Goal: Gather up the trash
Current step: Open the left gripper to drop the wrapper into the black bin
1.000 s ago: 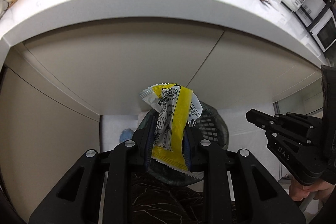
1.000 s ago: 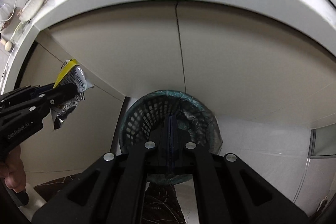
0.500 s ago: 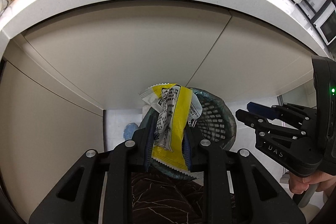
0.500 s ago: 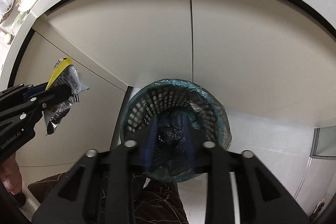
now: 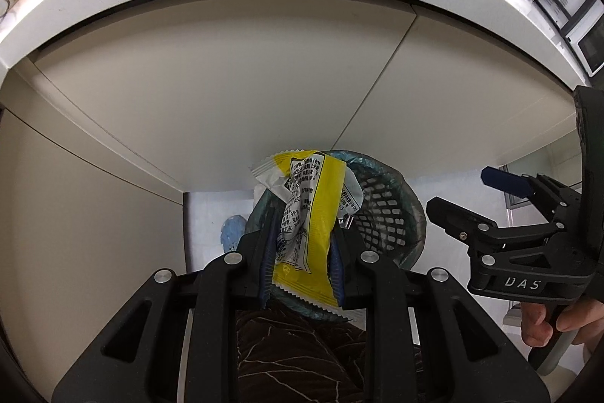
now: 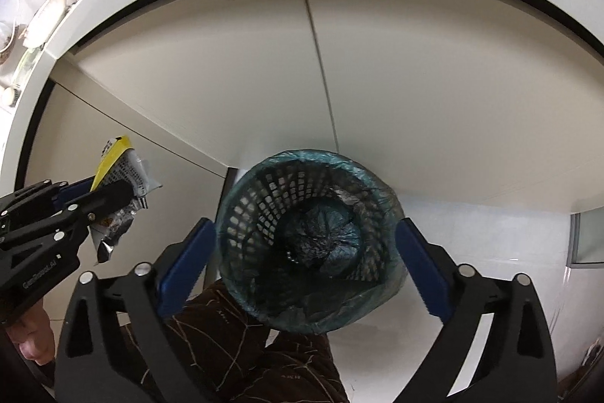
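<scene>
My right gripper (image 6: 302, 263) jaws have just opened wide, empty, over the bin (image 6: 309, 244) below; left gripper (image 5: 302, 252) jaws grip the wrapper (image 5: 305, 218) awaiting its drop.

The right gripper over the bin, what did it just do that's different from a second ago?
The right gripper has just been opening: its jaws were pressed together a second ago and now stand wide apart above the trash bin, with nothing between them. The left gripper still holds the yellow wrapper as before, and the bin has not moved.
</scene>
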{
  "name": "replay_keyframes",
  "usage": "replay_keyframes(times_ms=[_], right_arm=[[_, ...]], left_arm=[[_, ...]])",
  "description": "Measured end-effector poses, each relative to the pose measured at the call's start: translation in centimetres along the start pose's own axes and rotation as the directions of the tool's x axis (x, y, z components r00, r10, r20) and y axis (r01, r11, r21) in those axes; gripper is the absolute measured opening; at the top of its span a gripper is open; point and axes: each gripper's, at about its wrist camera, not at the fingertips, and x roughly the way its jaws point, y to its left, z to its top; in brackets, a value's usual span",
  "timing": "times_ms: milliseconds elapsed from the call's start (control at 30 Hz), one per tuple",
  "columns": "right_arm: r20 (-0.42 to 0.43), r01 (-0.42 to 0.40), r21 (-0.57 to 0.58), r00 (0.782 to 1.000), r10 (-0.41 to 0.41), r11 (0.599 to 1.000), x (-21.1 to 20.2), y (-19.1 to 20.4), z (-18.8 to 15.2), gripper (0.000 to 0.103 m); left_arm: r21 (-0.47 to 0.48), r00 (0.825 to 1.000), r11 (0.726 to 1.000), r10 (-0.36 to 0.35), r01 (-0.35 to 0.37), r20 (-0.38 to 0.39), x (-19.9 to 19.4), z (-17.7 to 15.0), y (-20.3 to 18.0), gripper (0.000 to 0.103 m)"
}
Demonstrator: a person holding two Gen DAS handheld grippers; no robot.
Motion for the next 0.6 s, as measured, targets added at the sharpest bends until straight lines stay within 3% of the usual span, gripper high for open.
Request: replay_keyframes(times_ms=[467,600], right_arm=[[0.016,0.154,0.075,0.988,-0.155,0.985,-1.1,-3.5,-0.8,0.095],[0.017,0.167,0.1,0.985,-0.17,0.981,-1.3,-4.3,-1.1,0.095]], left_arm=[[0.062,0.999,0.998,-0.019,0.021,-0.041,3.7,0.9,-1.0,0.024],[0.078,0.998,0.997,-0.019,0.023,-0.052,4.5,0.8,-1.7,0.031]])
